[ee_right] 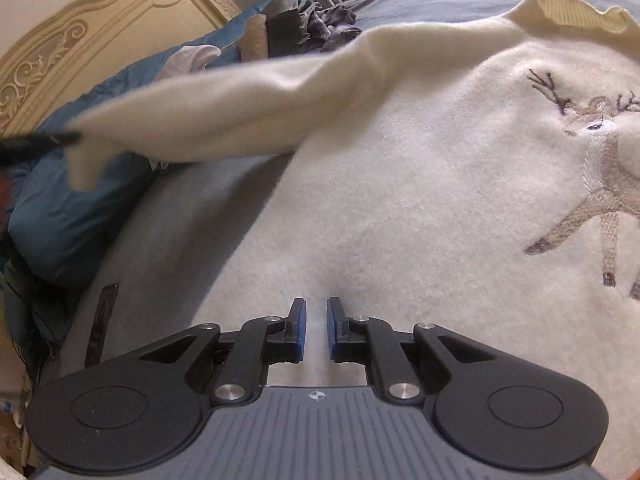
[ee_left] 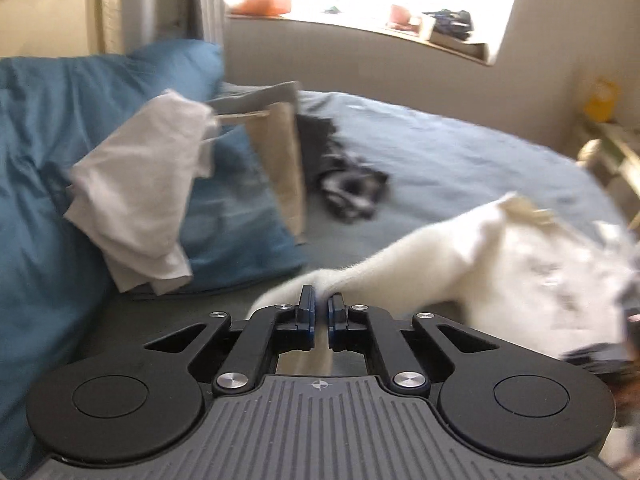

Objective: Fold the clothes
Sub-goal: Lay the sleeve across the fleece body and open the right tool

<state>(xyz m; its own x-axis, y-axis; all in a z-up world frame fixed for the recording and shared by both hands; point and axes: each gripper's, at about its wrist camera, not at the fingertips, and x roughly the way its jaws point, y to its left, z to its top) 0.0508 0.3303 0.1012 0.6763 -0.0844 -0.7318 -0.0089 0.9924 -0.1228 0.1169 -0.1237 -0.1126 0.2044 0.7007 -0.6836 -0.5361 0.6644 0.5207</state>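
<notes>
A cream sweater (ee_right: 400,208) with an embroidered deer (ee_right: 600,168) lies spread on the grey-blue bed sheet (ee_left: 460,152). My left gripper (ee_left: 322,300) is shut on the end of one sleeve (ee_left: 400,256), which is lifted off the bed and stretched out from the body. In the right wrist view that sleeve (ee_right: 240,112) runs to the left, where the left gripper (ee_right: 40,142) shows as a dark blur at its tip. My right gripper (ee_right: 316,306) sits low on the sweater's body, its jaws nearly together with cream fabric pinched between the pads.
A blue pillow (ee_left: 60,160) fills the left side, with a white garment (ee_left: 140,200) draped over it. A brown paper bag (ee_left: 284,152) and a heap of dark clothes (ee_left: 344,176) lie behind. A cream headboard (ee_right: 80,52) and a window sill (ee_left: 360,20) border the bed.
</notes>
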